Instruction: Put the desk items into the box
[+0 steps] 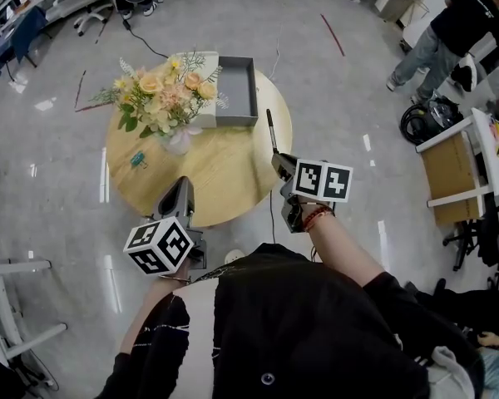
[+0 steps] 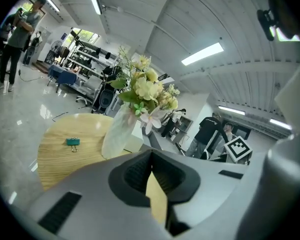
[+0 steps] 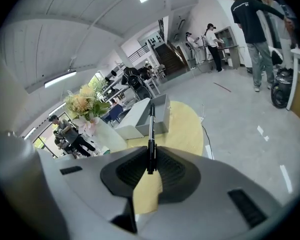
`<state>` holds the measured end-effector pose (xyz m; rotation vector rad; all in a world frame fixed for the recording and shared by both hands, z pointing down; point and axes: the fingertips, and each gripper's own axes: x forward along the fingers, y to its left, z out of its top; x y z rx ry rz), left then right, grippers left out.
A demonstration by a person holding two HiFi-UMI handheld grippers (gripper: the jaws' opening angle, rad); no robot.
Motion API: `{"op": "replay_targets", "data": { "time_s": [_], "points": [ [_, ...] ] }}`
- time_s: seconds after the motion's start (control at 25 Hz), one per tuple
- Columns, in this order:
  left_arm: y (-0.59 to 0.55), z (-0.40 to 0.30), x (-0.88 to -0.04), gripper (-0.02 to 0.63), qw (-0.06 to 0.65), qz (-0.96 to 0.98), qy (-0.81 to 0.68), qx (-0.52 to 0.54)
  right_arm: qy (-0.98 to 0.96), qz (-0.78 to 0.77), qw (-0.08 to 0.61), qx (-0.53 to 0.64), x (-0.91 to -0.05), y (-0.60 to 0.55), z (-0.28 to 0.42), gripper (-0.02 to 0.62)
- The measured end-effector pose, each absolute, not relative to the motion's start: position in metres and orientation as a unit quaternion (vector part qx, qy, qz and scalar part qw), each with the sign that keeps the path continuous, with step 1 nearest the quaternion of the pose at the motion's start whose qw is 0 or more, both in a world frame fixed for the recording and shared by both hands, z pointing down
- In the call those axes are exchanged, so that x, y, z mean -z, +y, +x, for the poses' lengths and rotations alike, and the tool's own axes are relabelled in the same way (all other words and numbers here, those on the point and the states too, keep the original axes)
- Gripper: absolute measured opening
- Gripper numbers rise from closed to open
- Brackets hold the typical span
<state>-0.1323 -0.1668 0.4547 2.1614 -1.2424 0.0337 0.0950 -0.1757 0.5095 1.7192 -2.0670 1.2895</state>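
On the round wooden table point(image 1: 233, 177) stand an open grey box point(image 1: 254, 90) at the far side and a vase of flowers point(image 1: 176, 142) to its left. A teal binder clip point(image 1: 138, 159) lies on the table's left part; the left gripper view shows the clip point(image 2: 72, 142) beside the vase point(image 2: 117, 131). My right gripper point(image 1: 276, 160) is shut on a black pen point(image 1: 270, 131), held above the table's right side. The pen point(image 3: 151, 129) points at the box point(image 3: 162, 115). My left gripper point(image 1: 181, 188) hovers at the table's near edge, its jaws together point(image 2: 151, 156) and empty.
The box's pale lid point(image 1: 208, 110) lies against its left side, partly under the flowers. A cable point(image 1: 273, 214) runs over the floor by the table's right edge. A person point(image 1: 449, 36) and a desk with a cardboard panel point(image 1: 449, 177) are at the right.
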Motion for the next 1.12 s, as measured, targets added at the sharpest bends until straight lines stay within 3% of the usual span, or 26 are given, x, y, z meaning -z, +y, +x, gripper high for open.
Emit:
{"op": "replay_targets", "data": {
  "time_s": [1.12],
  "points": [
    [-0.186,-0.127,-0.451,0.009,0.313,0.806,-0.503,-0.012,-0.72,0.558,0.038,-0.41,-0.488,-0.204,0.103,0.066]
  ]
}}
